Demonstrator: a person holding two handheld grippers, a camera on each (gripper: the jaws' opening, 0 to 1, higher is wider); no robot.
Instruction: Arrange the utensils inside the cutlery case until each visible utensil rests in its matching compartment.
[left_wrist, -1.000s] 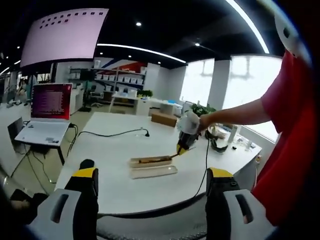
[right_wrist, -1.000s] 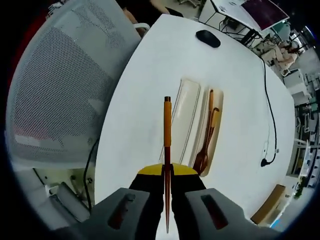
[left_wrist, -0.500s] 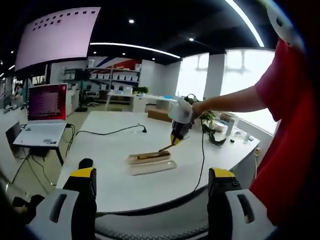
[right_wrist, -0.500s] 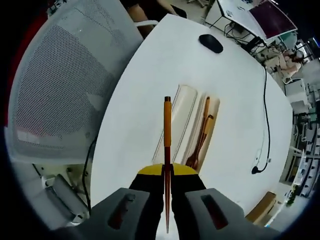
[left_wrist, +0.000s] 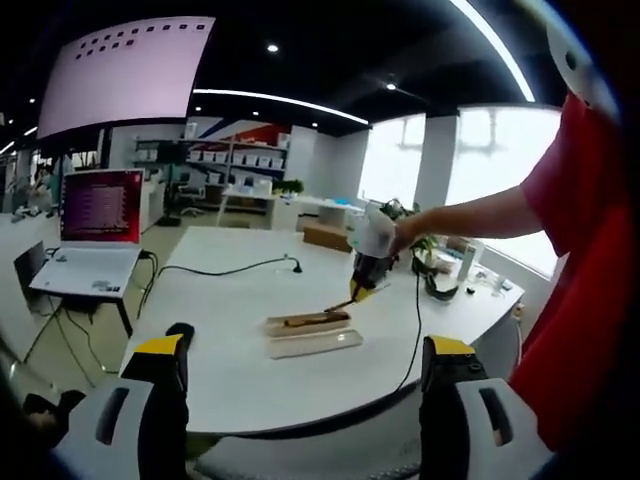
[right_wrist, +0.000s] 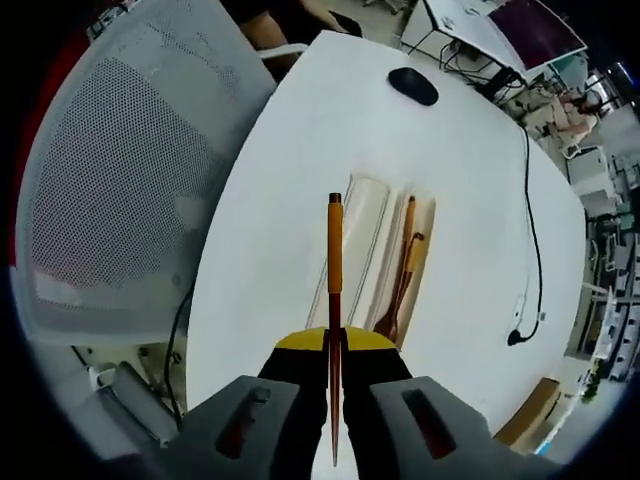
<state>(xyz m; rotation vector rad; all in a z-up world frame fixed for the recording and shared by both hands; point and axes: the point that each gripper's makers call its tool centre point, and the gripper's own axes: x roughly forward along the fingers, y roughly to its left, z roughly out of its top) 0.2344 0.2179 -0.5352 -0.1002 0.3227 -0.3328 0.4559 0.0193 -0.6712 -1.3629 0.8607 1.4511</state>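
In the left gripper view, our left gripper (left_wrist: 305, 375) hangs with jaws spread wide and empty before a white table (left_wrist: 230, 370), where the cutlery case (left_wrist: 312, 334) lies open; our right gripper (left_wrist: 367, 275) hovers just above its far end, near a black cable (left_wrist: 225, 268).

In the right gripper view, our right gripper (right_wrist: 334, 352) clamps a wooden chopstick (right_wrist: 335, 300) above the case's lid (right_wrist: 352, 250), beside the tray holding a wooden fork (right_wrist: 397, 290). A computer mouse (right_wrist: 413, 86) sits beyond.

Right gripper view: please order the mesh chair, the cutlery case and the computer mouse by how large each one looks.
1. Mesh chair, by far the largest, though it is nearest the camera.
2. Cutlery case on the white table.
3. Computer mouse, the smallest; it also lies farthest away.
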